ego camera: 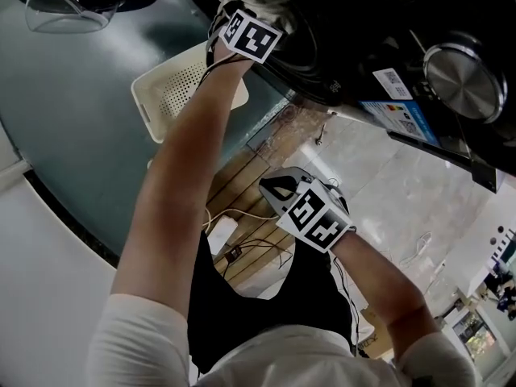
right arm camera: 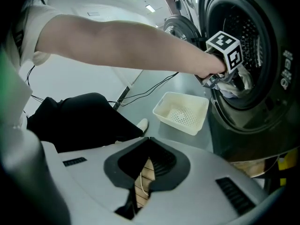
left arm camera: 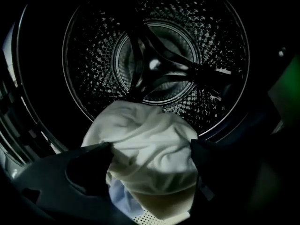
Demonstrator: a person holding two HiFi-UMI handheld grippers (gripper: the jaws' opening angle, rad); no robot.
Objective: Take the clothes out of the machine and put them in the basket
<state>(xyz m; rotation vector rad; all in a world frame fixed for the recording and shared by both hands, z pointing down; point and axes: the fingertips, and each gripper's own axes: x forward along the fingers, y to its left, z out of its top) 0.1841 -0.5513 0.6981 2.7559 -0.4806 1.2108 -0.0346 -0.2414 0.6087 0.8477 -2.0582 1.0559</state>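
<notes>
A white cloth (left arm camera: 145,149) is bunched at the mouth of the washing machine's steel drum (left arm camera: 187,55), with a pale blue piece (left arm camera: 119,198) under it. My left gripper (left arm camera: 150,146) stands wide open with the white cloth between its fingertips (left arm camera: 101,149). In the right gripper view the left gripper (right arm camera: 225,81) reaches into the dark machine (right arm camera: 262,93), over the cloth (right arm camera: 230,89). The cream perforated basket (right arm camera: 183,111) sits on the floor beside the machine. My right gripper (right arm camera: 147,142) is shut and empty, held back over the floor (ego camera: 274,188).
The machine's round door (right arm camera: 180,25) hangs open behind my left arm. Black cables (right arm camera: 154,86) trail over the grey floor. A person's dark trouser leg (right arm camera: 79,121) and white shoe (right arm camera: 143,124) are near the basket. Wooden slats (ego camera: 242,184) lie under my right gripper.
</notes>
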